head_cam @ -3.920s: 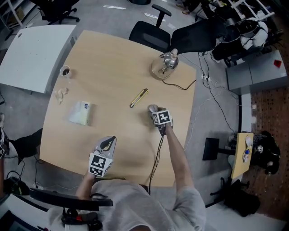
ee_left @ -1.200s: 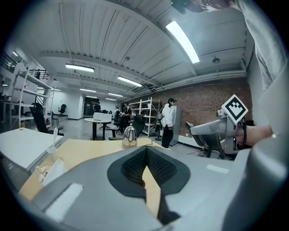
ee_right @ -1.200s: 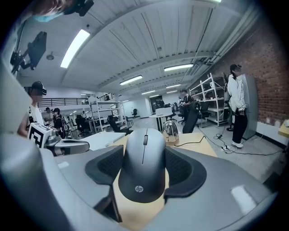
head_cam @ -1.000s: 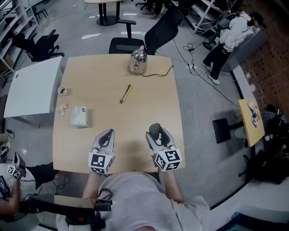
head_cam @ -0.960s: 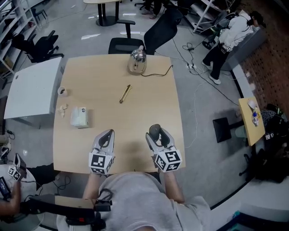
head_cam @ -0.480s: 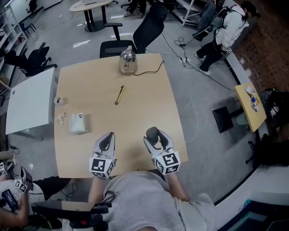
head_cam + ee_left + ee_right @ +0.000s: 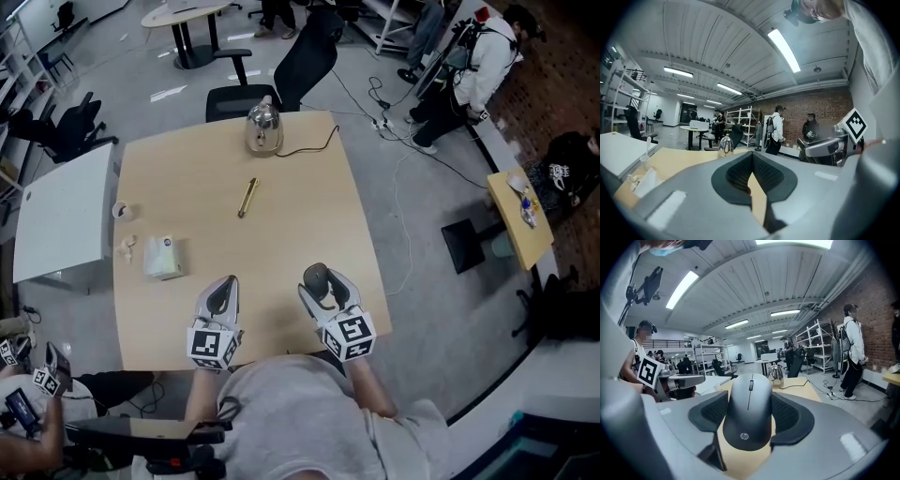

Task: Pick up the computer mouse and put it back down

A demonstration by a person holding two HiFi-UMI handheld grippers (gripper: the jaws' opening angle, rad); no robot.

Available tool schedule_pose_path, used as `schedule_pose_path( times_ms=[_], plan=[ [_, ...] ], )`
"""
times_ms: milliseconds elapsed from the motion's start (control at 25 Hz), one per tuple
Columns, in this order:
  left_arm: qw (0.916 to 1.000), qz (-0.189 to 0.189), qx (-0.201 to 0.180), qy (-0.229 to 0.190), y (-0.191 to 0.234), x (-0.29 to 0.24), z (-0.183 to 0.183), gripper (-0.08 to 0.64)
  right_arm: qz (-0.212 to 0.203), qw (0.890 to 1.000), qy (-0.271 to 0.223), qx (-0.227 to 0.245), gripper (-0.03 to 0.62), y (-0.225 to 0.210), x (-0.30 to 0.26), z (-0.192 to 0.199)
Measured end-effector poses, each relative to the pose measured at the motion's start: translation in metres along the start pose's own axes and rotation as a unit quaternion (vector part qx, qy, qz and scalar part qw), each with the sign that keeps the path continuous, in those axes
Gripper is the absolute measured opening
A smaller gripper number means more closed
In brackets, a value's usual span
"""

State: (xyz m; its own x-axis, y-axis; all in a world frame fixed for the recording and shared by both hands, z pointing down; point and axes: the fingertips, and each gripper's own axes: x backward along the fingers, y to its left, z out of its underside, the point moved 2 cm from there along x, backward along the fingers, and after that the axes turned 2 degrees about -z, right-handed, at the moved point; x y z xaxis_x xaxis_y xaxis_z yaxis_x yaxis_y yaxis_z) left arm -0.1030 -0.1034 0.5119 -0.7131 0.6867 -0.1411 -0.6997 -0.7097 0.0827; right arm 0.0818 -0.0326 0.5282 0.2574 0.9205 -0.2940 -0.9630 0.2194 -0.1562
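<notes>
Head view, items as found.

- **Right gripper** (image 7: 321, 281): held over the near right part of the counter (image 7: 281, 234), close to its near edge. Some seconds ago it was stretched out to the counter's middle, beside the yellow pen-shaped item (image 7: 247, 197). A withdrawal toward the person is thereby recorded. Over the last second almost no further shift is noted.
- **Computer mouse** (image 7: 749, 408): clamped between the right gripper's pads, wheel end pointing away, both sides pressed. Bare counter is seen beneath it in the right gripper view. It is judged to be lifted clear, though light contact at its tail cannot be excluded. It has been carried from mid-counter to the near right part.
- **Left gripper** (image 7: 222, 292): jaws together, nothing between them. It is parked at the near edge, left of the right gripper, its position unchanged.
- **Kettle** (image 7: 263, 127): at the far edge, untouched.
- **Tissue pack** (image 7: 161, 258) and **small cup** (image 7: 120, 209): toward the left edge, untouched.
- **Task status:** the pick-up is judged complete and the setting-down remains. The mouse is to be lowered onto the counter before the pads are parted.
</notes>
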Motion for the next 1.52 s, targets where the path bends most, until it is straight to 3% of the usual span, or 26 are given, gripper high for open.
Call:
schedule_pose_path(
  times_ms=[280,560,840,1080,1520],
  plan=[
    [0.9998,0.018,0.001,0.006,-0.01,-0.006,0.002,0.02,0.02,1.0,0.007,-0.004,0.295,-0.01,0.008,0.007],
    [0.9993,0.031,0.006,0.018,-0.017,-0.012,0.015,0.02,0.059,0.998,0.026,-0.007,0.295,-0.028,0.019,0.023],
    [0.9972,0.069,0.0,0.028,-0.037,-0.026,0.025,0.02,0.112,0.993,0.035,-0.024,0.295,-0.054,0.04,0.04],
    [0.9946,0.097,-0.008,0.035,-0.06,-0.033,0.02,0.02,0.168,0.983,0.07,-0.039,0.295,-0.088,0.067,0.068],
    [0.9922,0.116,-0.014,0.043,-0.071,-0.041,0.022,0.02,0.248,0.951,0.171,-0.077,0.295,-0.14,0.102,0.167]
  ],
)
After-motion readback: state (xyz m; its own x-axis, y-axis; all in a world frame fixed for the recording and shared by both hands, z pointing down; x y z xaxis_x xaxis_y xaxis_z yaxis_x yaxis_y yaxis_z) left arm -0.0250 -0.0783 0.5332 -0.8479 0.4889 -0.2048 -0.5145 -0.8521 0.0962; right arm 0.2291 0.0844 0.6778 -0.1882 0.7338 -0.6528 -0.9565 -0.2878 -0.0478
